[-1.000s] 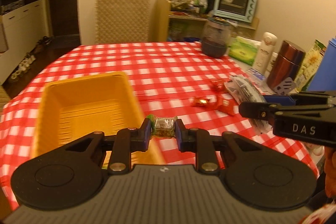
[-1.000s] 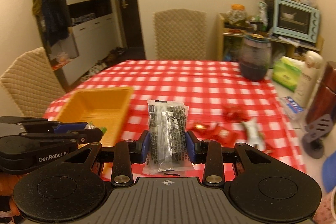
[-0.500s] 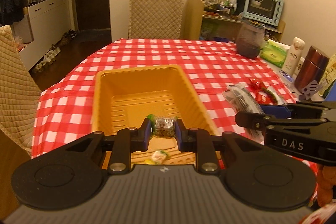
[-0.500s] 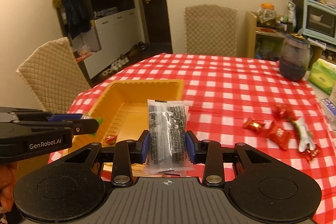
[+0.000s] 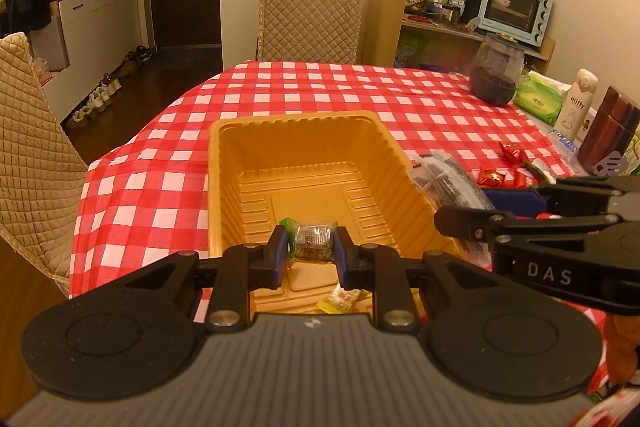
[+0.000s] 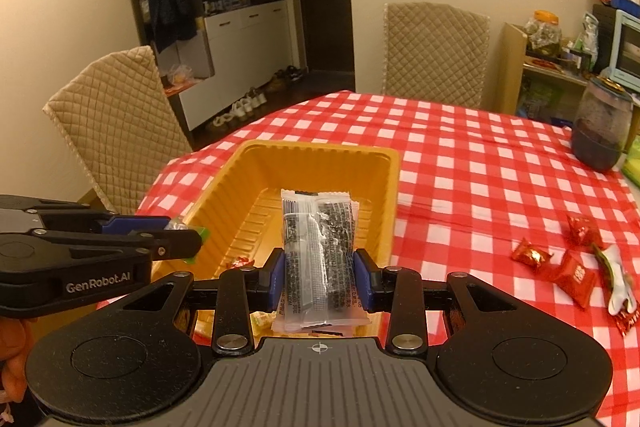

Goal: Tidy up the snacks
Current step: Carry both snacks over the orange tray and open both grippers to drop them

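Observation:
A yellow plastic tray (image 5: 296, 131) sits on the red checked tablecloth; it also shows in the right wrist view (image 6: 320, 157). My left gripper (image 5: 311, 253) is shut on a small green-wrapped candy (image 5: 312, 241) above the tray's near end. My right gripper (image 6: 319, 277) is shut on a clear packet of dark snack (image 6: 319, 251), held upright over the tray's near right side. A yellow-green candy (image 5: 340, 301) and a red candy (image 6: 240, 262) lie in the tray. Several red candies (image 6: 560, 267) lie on the cloth to the right.
A dark glass jar (image 5: 496, 75), a green tissue pack (image 5: 538, 101), a white bottle (image 5: 576, 103) and a brown flask (image 5: 608, 131) stand at the table's right edge. Quilted chairs stand at the far side (image 5: 312, 15) and left (image 6: 116, 131).
Both grippers have moved left and forward over the tray with their snacks still held. The tray now lies straight under both grippers.

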